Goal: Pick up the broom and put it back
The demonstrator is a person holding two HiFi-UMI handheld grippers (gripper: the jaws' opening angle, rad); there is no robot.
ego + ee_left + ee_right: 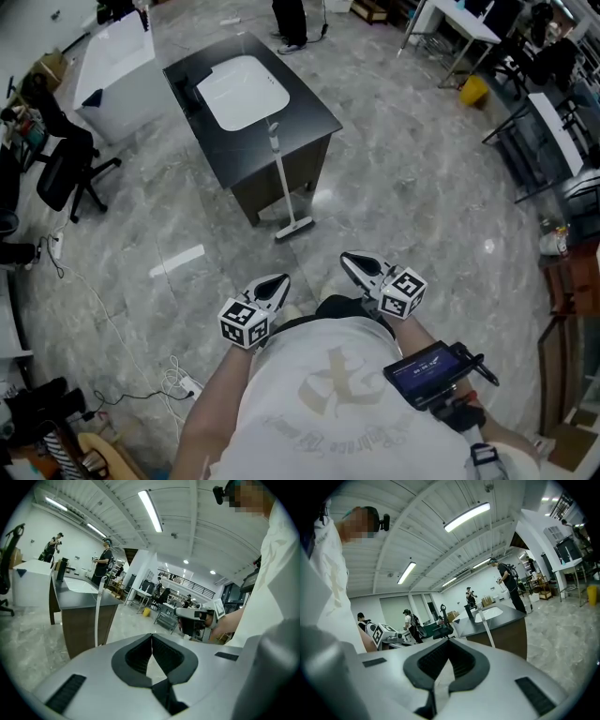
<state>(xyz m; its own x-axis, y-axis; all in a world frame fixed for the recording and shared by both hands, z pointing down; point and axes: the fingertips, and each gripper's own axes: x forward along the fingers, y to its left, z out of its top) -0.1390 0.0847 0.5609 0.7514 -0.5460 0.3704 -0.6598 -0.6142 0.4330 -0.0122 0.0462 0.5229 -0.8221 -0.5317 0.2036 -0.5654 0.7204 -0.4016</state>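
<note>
Hanging empty with jaws together, the left claw [279,279] and right claw [350,260] were well short of the white long-handled broom [281,183] leaning on the black sink-topped desk [309,117], so opening one before reaching its handle seemed wise.

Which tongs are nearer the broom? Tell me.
Left, narrowly: left tongs are straight back from the broom, in line with it; right tongs are back and off to the right.
</note>
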